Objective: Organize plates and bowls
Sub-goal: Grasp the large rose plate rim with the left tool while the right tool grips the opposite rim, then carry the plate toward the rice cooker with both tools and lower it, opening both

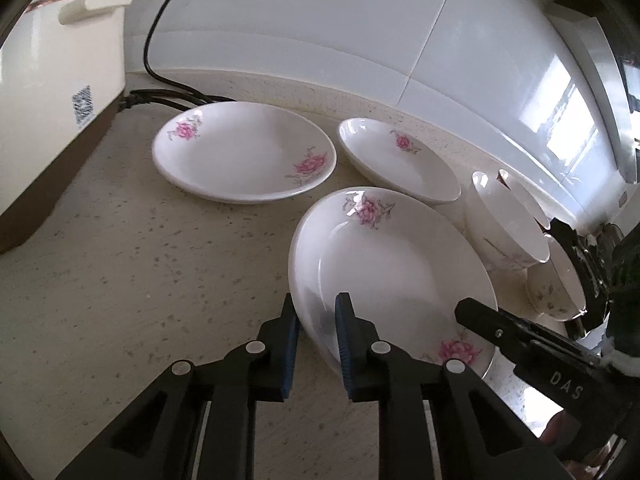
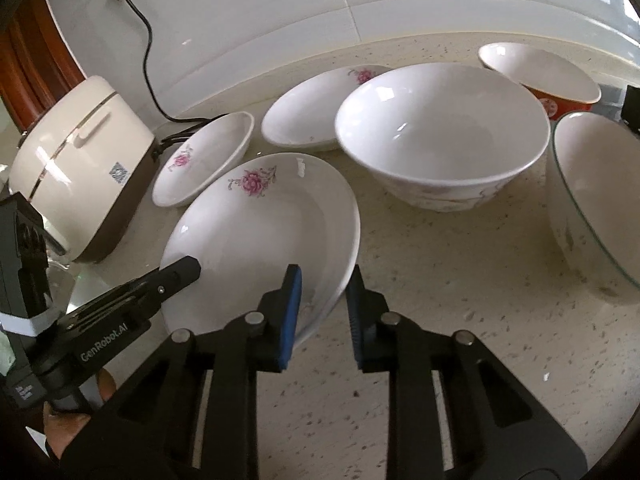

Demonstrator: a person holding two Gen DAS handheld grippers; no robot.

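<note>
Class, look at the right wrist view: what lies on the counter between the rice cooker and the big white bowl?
Three flowered plates: one by the rice cooker, one beside the bowl, and the nearest one, held tilted, both grippers at its rim.

On the speckled stone counter (image 2: 440,280), two flowered white plates (image 2: 200,160) lie behind the nearest flowered plate (image 2: 260,232); a white bowl (image 2: 440,140) sits to its right.
</note>
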